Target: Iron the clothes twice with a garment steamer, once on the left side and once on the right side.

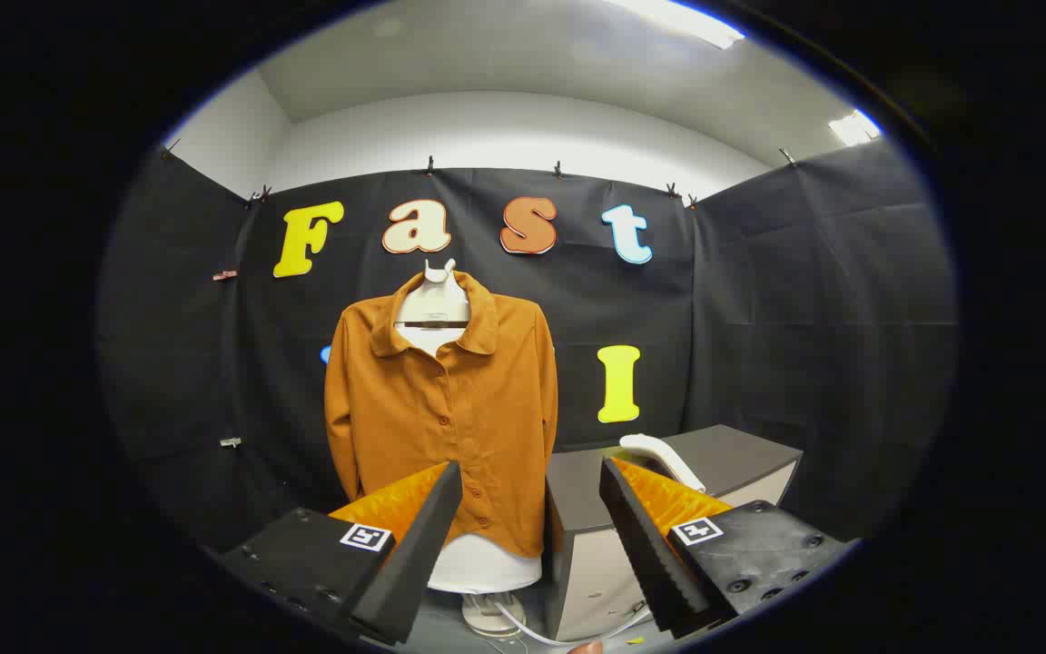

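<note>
From the gripper view, looking forward along the two fingers: the gripper (530, 472) is released, its fingers spread wide apart with nothing between them. Beyond the fingers, slightly toward the left one, a rust-orange buttoned shirt (441, 400) hangs on a white mannequin torso (433, 304) mounted on a white stand (489, 610), in front of the black cloth wall. The shirt front is closed, its collar open at the neck, and the sleeves hang down at both sides. To the right of the shirt, just beside it, stands a low grey cabinet (723, 459). On its top lies the white garment steamer (664, 457), its handle curving up behind the tip of the right finger. A white cord (532, 631) trails across the floor from near the stand's base toward the cabinet. The steamer has not yet been picked up, so neither side of the shirt appears ironed. Judging from this layout, the main risk is a poor grasp: the steamer's handle is smooth and curved, and closing on it off-centre could let it twist or slip off the cabinet. The trailing cord might snag on the cabinet's corner or the stand when the steamer is lifted. Pressing too hard on the shirt could rock the mannequin on its narrow stand.
</note>
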Demonstrator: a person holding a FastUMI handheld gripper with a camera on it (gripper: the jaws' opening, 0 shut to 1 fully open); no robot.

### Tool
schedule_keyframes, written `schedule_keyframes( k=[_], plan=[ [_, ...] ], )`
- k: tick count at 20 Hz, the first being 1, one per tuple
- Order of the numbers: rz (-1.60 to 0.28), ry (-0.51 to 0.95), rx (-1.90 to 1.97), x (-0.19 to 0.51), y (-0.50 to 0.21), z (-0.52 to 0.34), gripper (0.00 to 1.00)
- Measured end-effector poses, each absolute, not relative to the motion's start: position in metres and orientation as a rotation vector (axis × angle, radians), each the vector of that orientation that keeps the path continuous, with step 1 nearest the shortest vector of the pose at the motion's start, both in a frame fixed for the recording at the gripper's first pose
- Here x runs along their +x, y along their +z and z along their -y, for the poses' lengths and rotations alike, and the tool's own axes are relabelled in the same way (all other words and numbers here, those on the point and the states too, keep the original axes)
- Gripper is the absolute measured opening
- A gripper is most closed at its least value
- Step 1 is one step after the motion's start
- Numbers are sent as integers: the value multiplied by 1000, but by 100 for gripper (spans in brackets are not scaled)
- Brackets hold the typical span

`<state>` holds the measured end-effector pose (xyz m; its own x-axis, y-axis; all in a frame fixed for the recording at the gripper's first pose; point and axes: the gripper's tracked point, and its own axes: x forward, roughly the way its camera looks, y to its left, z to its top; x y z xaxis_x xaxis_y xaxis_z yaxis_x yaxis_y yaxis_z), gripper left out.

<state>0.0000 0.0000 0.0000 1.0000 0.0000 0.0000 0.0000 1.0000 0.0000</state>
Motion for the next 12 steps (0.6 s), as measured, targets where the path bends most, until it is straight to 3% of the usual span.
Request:
schedule_keyframes(
  k=[12],
  plan=[
    [-2,10,-8,-17,20,5,96]
  ],
)
